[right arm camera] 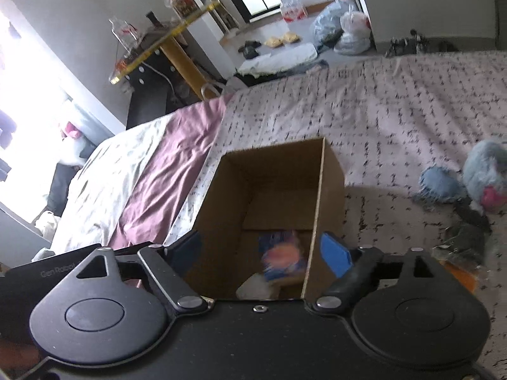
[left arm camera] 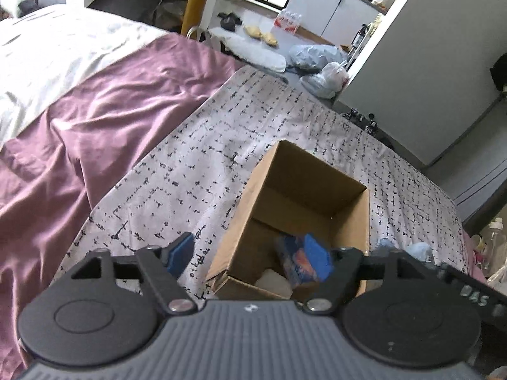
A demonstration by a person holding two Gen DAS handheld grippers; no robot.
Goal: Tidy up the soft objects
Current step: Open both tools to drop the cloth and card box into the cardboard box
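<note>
You are working over an open box point(left arm camera: 304, 209) that is sitting on the patterned bedspread point(left arm camera: 196, 158), and part of the job is looking done. A blue and orange packet point(right arm camera: 283, 258) is already lying at the bottom of the box, and something white point(right arm camera: 256, 286) is lying beside it at the near wall; what the white thing is, you cannot tell from here.

More is still waiting outside. In the right wrist view, a grey-blue plush toy point(right arm camera: 484, 174) with a pink patch is lying on the bedspread well to the right of the box, with a flat blue piece point(right arm camera: 442, 185) just beside it and a dark crumpled item point(right arm camera: 462, 240) nearer to you. So by my reading you are somewhere in the middle, with at least these pieces left to bring over.

Your left gripper point(left arm camera: 250, 258) is standing wide open above the near left corner of the box, its right pad over the inside and its left pad over the bedspread, gripping nothing. Your right gripper point(right arm camera: 261, 250) is also spread wide, straddling the right wall of the box, pinching nothing; the packet is showing between its fingers but lying far below them.
</note>
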